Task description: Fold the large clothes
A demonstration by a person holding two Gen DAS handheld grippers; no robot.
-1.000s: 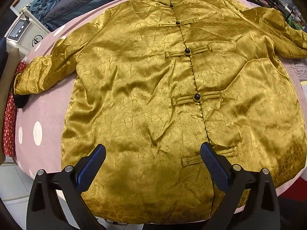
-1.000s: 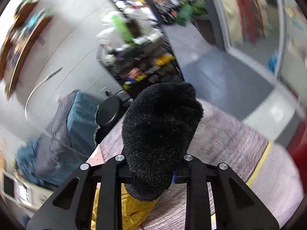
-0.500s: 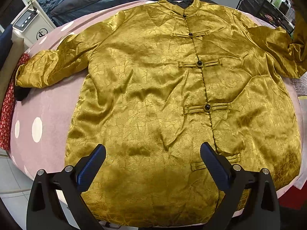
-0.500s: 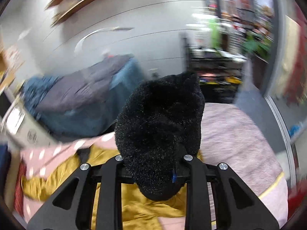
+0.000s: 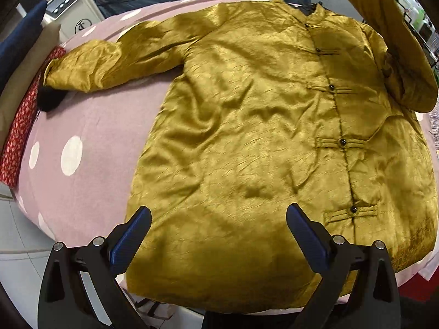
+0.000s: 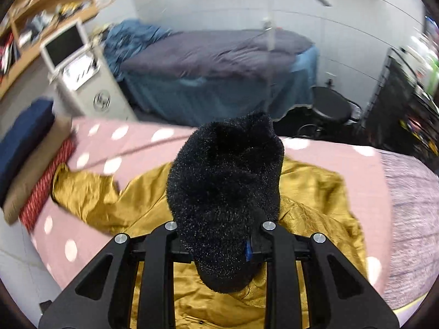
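A gold satin jacket (image 5: pixel 247 137) with black knot buttons lies front up on the pink polka-dot bed (image 5: pixel 82 181). Its left sleeve (image 5: pixel 109 63) stretches out flat and ends in a black fuzzy cuff (image 5: pixel 50 100). My left gripper (image 5: pixel 218 211) hovers open over the hem with nothing between its fingers. The jacket's right sleeve (image 5: pixel 397 54) is raised off the bed and hangs over the right shoulder. My right gripper (image 6: pixel 219 246) is shut on that sleeve's black fuzzy cuff (image 6: pixel 225 192), held above the jacket (image 6: pixel 153 200). The cuff hides the right fingertips.
Folded navy, tan and red cloths (image 5: pixel 19 109) are stacked at the bed's left edge. Beyond it stand a white machine cart (image 6: pixel 82 76), a blue-covered couch (image 6: pixel 214 63), a black stool (image 6: pixel 332 109) and a dark rack (image 6: pixel 397 96). White floor tiles lie below left.
My right gripper has swung the cuff from the bed's right side to above the jacket, lifting the right sleeve. The left gripper has drifted left along the hem, still open.
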